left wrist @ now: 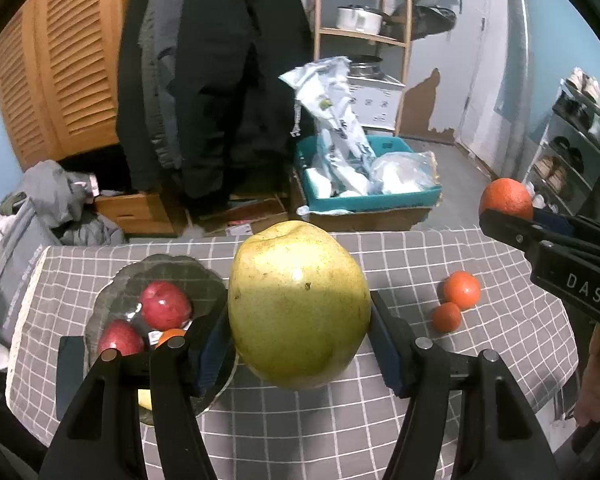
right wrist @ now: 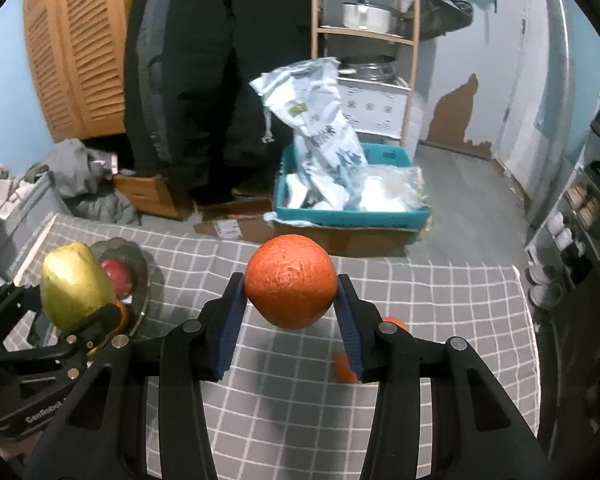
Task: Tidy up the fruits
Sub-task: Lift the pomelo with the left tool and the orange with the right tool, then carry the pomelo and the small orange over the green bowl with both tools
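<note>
- Grey checked cloth [left wrist: 400,420] covers the tabletop; its far edge runs straight across both views, and past it the floor drops away to a teal crate [left wrist: 364,196] stuffed with plastic bags
- Left gripper [left wrist: 300,332] is clamped on a big yellow-green pear [left wrist: 298,304], held above the cloth just right of the glass dish [left wrist: 112,300] near the tabletop's left edge
- Dish holds two red apples [left wrist: 166,305], an orange piece and something yellow; the left gripper's inner finger overlaps its right rim
- Right gripper [right wrist: 291,312] is clamped on a large orange [right wrist: 291,286], raised over the middle of the cloth toward the far edge, with its shadow on bare checks below
- Two small tangerines [left wrist: 462,289] lie touching each other on the cloth toward the right side, with open cloth around them
- Bare cloth stretches between the dish and the tangerines, and along the near edge
- Left wrist view shows the tangerines whole and the dish contents plainly; from the right wrist the tangerines peek out behind the right finger and the dish [right wrist: 140,264] is mostly hidden behind the pear [right wrist: 76,284]
- Right wrist view shows the tabletop's right edge and the shoe rack [right wrist: 592,208] close beside it, and the left gripper [right wrist: 80,316] from the side
</note>
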`<action>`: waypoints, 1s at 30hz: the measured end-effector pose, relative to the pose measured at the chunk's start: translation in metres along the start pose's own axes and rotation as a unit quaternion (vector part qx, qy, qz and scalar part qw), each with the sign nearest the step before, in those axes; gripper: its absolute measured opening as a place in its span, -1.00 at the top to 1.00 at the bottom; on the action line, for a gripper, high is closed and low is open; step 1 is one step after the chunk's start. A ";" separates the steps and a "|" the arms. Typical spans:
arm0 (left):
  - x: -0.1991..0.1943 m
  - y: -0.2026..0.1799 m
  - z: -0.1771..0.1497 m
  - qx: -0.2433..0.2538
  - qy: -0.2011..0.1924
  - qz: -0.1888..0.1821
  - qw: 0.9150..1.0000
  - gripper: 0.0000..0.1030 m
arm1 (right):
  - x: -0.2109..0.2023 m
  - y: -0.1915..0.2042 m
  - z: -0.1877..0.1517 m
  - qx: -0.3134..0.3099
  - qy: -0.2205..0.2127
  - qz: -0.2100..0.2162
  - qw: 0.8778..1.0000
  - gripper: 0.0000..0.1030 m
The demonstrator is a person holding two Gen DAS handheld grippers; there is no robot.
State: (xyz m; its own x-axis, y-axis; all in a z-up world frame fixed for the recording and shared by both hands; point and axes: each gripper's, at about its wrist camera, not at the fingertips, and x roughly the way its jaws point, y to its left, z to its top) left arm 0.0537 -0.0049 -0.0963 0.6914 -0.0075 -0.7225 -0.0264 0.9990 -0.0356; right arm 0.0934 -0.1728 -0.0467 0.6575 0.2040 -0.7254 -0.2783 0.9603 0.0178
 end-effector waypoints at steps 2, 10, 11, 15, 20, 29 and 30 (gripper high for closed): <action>-0.001 0.008 0.000 -0.006 0.000 0.004 1.000 -0.27 | 0.001 0.009 0.002 -0.006 0.000 0.005 1.000 0.16; -0.005 0.047 -0.001 -0.039 -0.001 0.022 0.999 -0.27 | 0.014 0.042 0.012 -0.025 0.004 0.024 0.999 0.16; -0.005 0.051 -0.002 -0.042 0.000 0.024 0.999 -0.27 | 0.015 0.045 0.013 -0.027 0.004 0.026 0.999 0.16; -0.003 0.072 -0.004 -0.058 0.003 0.036 0.998 -0.27 | 0.025 0.064 0.018 -0.037 0.008 0.039 0.999 0.16; 0.003 0.100 -0.009 -0.076 0.010 0.047 0.996 -0.27 | 0.041 0.086 0.023 -0.050 0.016 0.053 0.997 0.16; 0.021 0.145 -0.022 -0.107 0.031 0.069 0.991 -0.27 | 0.075 0.124 0.023 -0.074 0.039 0.080 0.993 0.16; 0.023 0.150 -0.023 -0.111 0.034 0.070 0.991 -0.27 | 0.077 0.127 0.023 -0.075 0.041 0.082 0.993 0.16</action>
State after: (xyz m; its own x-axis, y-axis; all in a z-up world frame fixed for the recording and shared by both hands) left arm 0.0489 0.1437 -0.1343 0.6189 0.1206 -0.7762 -0.2817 0.9565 -0.0760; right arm 0.1248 -0.0311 -0.0846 0.5367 0.3333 -0.7751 -0.4829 0.8747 0.0418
